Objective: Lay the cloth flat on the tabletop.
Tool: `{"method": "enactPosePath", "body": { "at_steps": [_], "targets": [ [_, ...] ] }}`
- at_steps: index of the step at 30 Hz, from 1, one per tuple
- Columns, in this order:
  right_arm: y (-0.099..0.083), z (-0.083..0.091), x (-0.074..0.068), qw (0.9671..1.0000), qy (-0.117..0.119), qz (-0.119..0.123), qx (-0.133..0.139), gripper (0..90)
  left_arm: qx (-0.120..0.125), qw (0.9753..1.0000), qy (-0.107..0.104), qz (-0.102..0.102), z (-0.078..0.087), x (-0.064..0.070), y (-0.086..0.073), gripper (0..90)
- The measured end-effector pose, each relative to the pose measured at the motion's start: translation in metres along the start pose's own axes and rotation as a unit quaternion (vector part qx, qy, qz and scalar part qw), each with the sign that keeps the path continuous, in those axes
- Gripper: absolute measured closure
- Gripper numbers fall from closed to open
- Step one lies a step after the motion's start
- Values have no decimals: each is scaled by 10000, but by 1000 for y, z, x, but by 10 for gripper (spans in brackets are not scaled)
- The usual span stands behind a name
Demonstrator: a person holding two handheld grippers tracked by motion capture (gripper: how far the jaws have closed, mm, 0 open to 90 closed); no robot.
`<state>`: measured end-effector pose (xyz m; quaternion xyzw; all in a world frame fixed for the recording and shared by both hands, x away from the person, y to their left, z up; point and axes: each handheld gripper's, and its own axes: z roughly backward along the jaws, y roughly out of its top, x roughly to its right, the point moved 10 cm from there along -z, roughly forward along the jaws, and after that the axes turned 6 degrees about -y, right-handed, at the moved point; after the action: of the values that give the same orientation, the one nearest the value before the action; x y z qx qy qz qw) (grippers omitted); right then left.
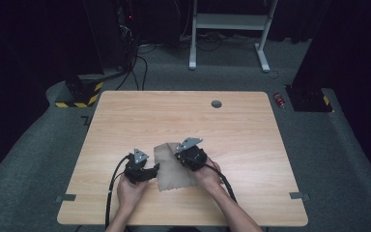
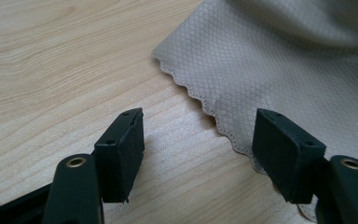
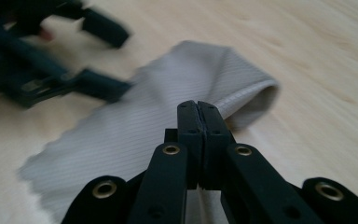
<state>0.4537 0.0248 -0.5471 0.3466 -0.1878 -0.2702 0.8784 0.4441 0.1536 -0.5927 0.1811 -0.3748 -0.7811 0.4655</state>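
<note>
A beige-grey cloth (image 1: 170, 171) with a scalloped edge lies on the wooden table (image 1: 174, 121), near the front. Its far part is folded over on itself (image 3: 242, 88). My left gripper (image 1: 155, 168) stands open at the cloth's left edge; in the left gripper view the scalloped hem (image 2: 200, 98) runs between the jaws (image 2: 198, 135), low over the wood. My right gripper (image 1: 178, 156) is shut on the cloth (image 3: 135, 126) at its top right, the jaws (image 3: 199, 112) pressed together over the folded fabric. The left gripper (image 3: 98, 56) shows blurred beyond the cloth.
A round grey cable hole (image 1: 216, 104) sits near the table's far edge. On the floor behind stand a white desk frame (image 1: 229, 21), black stands with yellow-striped bases (image 1: 79, 94) and a small red object (image 1: 280, 100).
</note>
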Motion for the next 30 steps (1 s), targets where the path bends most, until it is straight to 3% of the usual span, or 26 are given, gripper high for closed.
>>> {"method": "enactPosePath", "body": {
  "at_steps": [4, 6, 8, 9, 10, 12, 14, 15, 16, 18, 20, 24, 27, 29, 30],
  "targets": [
    [-15, -6, -37, 9980, 202, 571, -177, 884, 11, 10000, -1, 0, 0, 0, 0, 347],
    [-32, -14, -58, 9941, 260, 977, -401, 858, 19, 10000, -12, 28, 0, 1, 0, 349],
    [-32, -13, -61, 9942, 297, 972, -362, 840, 16, 10000, -7, 6, 0, 0, 0, 349],
    [-33, -11, -61, 9945, 390, 892, -382, 816, 15, 10000, -8, 6, 0, 0, 0, 349],
    [-29, -3, -58, 9957, 492, 757, -198, 759, 14, 10000, -8, 9, 0, 0, 0, 348],
    [-27, 0, -55, 9965, 469, 688, -112, 745, 15, 10000, -8, 11, 0, 0, 0, 349],
    [-21, 9, -43, 9984, 422, 362, 73, 738, 15, 10000, -7, 8, 0, 0, 0, 349],
    [-19, 13, -26, 9996, 246, 40, 105, 742, 15, 10000, -7, 10, 0, 0, 0, 348],
    [-19, 13, -26, 9996, 246, 40, 105, 742, 14, 10000, -8, 9, 0, 0, 0, 348],
    [-22, 10, -7, 9995, 66, -303, 6, 740, 14, 10000, -8, 8, 0, 0, 0, 348],
    [-27, 3, 4, 9983, 35, -575, -94, 719, 13, 10000, -6, 7, 0, 0, 0, 348],
    [-28, -9, 0, 9980, 115, -572, -225, 719, 14, 10000, -6, 7, 0, 0, 0, 348],
    [-29, -17, -2, 9978, 192, -547, -318, 772, 11, 10000, 2, 10, 0, 0, 0, 345],
    [-31, -21, -3, 9979, 198, -486, -378, 875, 6, 10000, 8, 2, 0, 0, 0, 341],
    [-30, -21, -3, 9977, 219, -514, -374, 884, 7, 10000, 13, 2, 0, 0, 0, 339]
  ]
}}
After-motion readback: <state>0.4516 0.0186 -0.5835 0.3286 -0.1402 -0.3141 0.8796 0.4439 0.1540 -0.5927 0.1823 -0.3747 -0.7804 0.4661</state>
